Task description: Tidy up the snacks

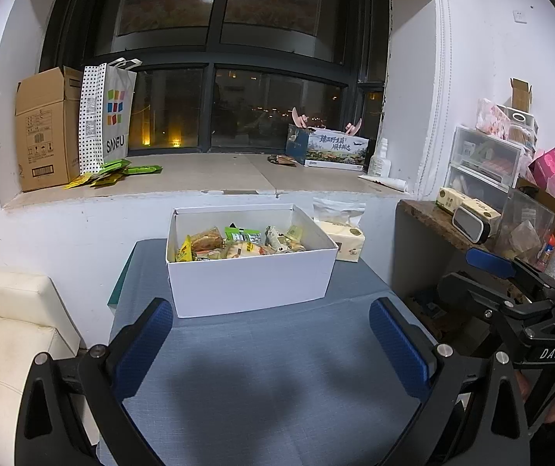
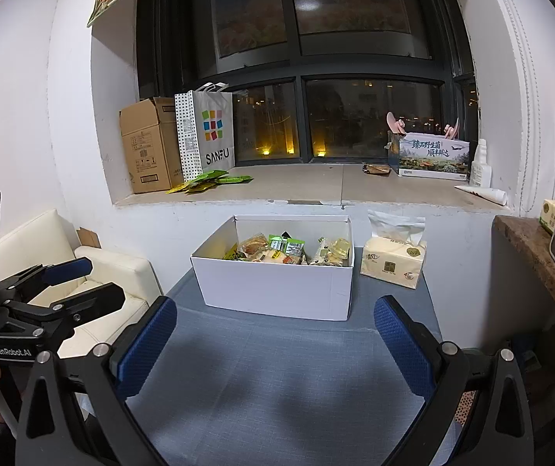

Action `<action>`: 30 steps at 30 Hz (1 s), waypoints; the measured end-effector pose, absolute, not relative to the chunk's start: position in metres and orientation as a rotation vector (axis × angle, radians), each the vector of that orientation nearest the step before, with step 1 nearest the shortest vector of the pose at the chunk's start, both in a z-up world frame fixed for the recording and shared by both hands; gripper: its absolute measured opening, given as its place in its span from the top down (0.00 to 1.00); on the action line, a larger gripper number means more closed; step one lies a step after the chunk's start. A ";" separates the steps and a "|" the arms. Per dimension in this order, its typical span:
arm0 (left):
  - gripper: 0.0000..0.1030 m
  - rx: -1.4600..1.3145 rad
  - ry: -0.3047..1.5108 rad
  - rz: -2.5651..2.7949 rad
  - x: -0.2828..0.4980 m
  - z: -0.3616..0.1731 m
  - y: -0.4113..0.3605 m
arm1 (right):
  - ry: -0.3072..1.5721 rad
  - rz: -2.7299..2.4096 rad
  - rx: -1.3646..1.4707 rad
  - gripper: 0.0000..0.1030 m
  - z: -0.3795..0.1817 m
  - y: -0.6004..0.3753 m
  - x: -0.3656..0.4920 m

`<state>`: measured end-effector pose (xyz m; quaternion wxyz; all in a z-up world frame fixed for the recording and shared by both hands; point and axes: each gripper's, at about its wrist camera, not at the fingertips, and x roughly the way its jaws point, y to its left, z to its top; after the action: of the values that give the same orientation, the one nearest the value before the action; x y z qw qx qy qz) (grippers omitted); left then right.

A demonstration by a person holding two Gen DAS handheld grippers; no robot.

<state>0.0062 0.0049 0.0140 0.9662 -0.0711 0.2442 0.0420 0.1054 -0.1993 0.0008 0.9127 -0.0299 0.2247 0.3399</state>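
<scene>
A white open box (image 1: 250,279) (image 2: 277,287) stands at the far end of the grey-blue table (image 1: 269,388) (image 2: 277,380), holding several wrapped snacks (image 1: 238,242) (image 2: 281,250). More green and yellow snack packets (image 1: 110,173) (image 2: 207,180) lie on the windowsill by the shopping bag, and a brown packet (image 1: 286,160) (image 2: 376,169) lies near the printed carton. My left gripper (image 1: 271,334) hovers open over the near table, nothing between its blue pads. My right gripper (image 2: 275,334) is open and empty too, beside the left one.
A tissue pack (image 1: 345,239) (image 2: 394,262) sits right of the box. The sill holds a cardboard box (image 1: 46,128), a SANFU bag (image 1: 108,116) and a printed carton (image 1: 331,147). A cream sofa (image 1: 1,334) stands left, a cluttered brown shelf (image 1: 444,225) right.
</scene>
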 end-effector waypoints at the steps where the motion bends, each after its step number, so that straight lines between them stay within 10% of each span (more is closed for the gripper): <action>1: 0.00 -0.144 0.494 0.085 0.006 0.014 0.005 | 0.462 0.700 -0.061 0.00 0.001 -0.199 0.105; 30: 0.00 -0.136 0.493 0.076 0.007 0.017 0.005 | 0.457 0.713 -0.066 0.00 0.004 -0.200 0.108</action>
<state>0.0073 0.0054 0.0167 0.9667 -0.0675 0.2440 0.0378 0.1079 -0.1995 0.0037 0.9111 -0.0323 0.2219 0.3458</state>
